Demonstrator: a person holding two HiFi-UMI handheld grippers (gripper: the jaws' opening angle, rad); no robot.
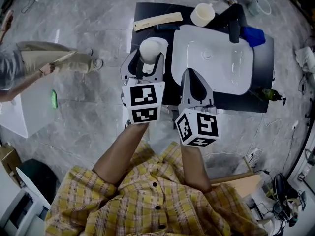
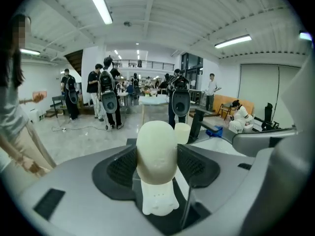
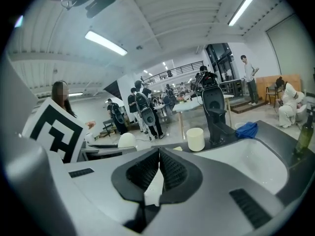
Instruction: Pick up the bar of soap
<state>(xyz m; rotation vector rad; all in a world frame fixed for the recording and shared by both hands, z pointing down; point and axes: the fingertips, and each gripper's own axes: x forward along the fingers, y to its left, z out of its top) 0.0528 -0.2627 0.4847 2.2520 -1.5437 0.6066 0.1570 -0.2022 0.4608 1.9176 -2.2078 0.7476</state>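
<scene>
The bar of soap [image 1: 151, 49] is a cream oval held upright between the jaws of my left gripper [image 1: 149, 58], above the left end of the dark counter [image 1: 150, 10]. In the left gripper view the soap [image 2: 156, 150] fills the gap between the two black pads [image 2: 121, 167], and my left gripper [image 2: 156, 163] is shut on it. A white piece shows just beneath the soap. My right gripper [image 1: 192, 78] hovers over the near edge of the white sink basin [image 1: 219, 63]. Its jaws meet with nothing between them in the right gripper view [image 3: 158, 167], where the soap [image 3: 126, 140] shows at left.
A black faucet [image 1: 235, 26], a cream cup [image 1: 202, 14] and a blue cloth [image 1: 254, 35] stand behind the basin. A long beige piece [image 1: 157, 20] lies at the counter's back left, a bottle [image 1: 268, 94] at the right. A person [image 1: 29, 65] stands to the left.
</scene>
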